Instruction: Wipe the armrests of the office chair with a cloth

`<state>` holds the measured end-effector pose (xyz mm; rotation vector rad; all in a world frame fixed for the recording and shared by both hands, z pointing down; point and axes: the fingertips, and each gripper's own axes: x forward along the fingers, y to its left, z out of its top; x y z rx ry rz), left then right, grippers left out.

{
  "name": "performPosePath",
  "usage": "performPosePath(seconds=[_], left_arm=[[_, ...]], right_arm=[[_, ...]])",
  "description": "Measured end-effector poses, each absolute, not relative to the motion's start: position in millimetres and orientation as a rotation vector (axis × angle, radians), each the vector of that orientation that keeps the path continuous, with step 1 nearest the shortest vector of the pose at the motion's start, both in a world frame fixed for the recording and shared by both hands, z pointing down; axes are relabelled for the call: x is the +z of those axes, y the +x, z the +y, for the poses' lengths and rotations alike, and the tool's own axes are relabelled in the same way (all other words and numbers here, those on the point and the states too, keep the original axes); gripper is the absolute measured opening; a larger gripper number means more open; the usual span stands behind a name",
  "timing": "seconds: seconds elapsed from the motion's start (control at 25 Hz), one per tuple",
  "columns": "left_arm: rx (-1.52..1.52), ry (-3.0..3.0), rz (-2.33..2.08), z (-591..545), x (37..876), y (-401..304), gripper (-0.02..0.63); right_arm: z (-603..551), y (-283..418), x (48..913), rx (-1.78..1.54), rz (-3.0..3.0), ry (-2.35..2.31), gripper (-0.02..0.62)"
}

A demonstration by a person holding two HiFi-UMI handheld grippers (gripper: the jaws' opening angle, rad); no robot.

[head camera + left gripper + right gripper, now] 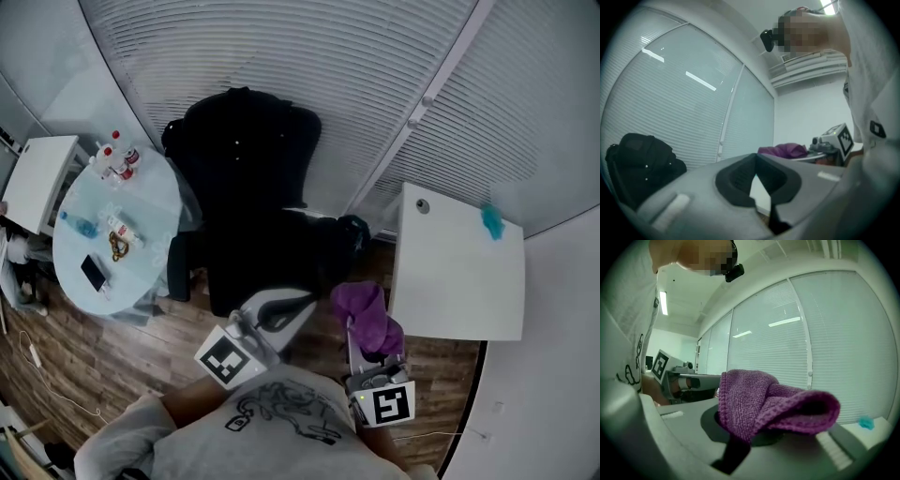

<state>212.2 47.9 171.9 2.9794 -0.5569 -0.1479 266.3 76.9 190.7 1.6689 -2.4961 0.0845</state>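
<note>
The black office chair stands by the blinds, straight ahead of me in the head view; one armrest shows at its left. My right gripper is shut on a bunched purple cloth, held low to the right of the seat, apart from the chair. In the right gripper view the cloth drapes over the right gripper and hides its fingertips. My left gripper hovers just in front of the seat, shut and empty. In the left gripper view the left gripper has its tips together, with the chair at far left.
A round glass table with bottles and a phone stands left of the chair, close to its armrest. A white table carrying a small teal thing sits on the right. Blinds run behind the chair. The floor is wood.
</note>
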Motion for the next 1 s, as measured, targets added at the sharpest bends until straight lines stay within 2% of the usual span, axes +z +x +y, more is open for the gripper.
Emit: performPosePath(seconds=[0.44,1.0], left_arm=[[-0.096,2.941,-0.578,-10.2,189.3,210.4,0.002],[-0.098,2.893,-0.571,-37.5,201.0,250.0,0.002]], right_arm=[[12.2,264.5,199.4,0.129,-2.500,1.662,0.032],[-12.2,301.7,203.1,0.127,-2.508,1.609,0.032]])
